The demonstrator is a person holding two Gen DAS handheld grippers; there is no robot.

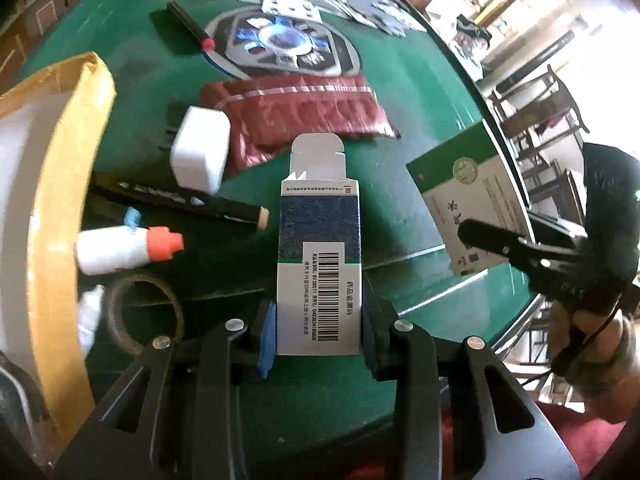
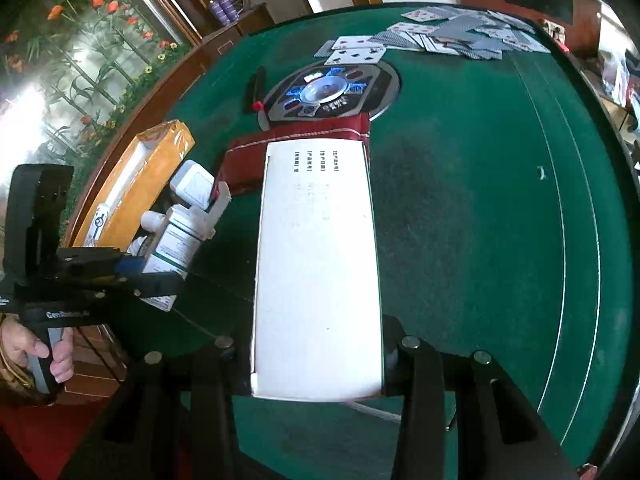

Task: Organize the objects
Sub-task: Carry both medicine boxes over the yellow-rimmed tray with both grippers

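My left gripper (image 1: 318, 332) is shut on a blue-and-white medicine box (image 1: 320, 264) with a barcode and an open top flap, held above the green table (image 1: 400, 80). It also shows in the right wrist view (image 2: 176, 244). My right gripper (image 2: 316, 364) is shut on a larger white-and-green box (image 2: 316, 264), which shows in the left wrist view (image 1: 468, 196) at the right. A yellow-taped cardboard box (image 1: 60, 200) stands at the left, also seen in the right wrist view (image 2: 136, 184).
On the table lie a white charger (image 1: 200, 152), a black marker (image 1: 180, 200), a white bottle with an orange cap (image 1: 128, 248), a tape roll (image 1: 144, 312), a red pouch (image 1: 304, 116), a round control panel (image 1: 280, 44), a red-tipped pen (image 1: 188, 24) and scattered playing cards (image 2: 440, 36).
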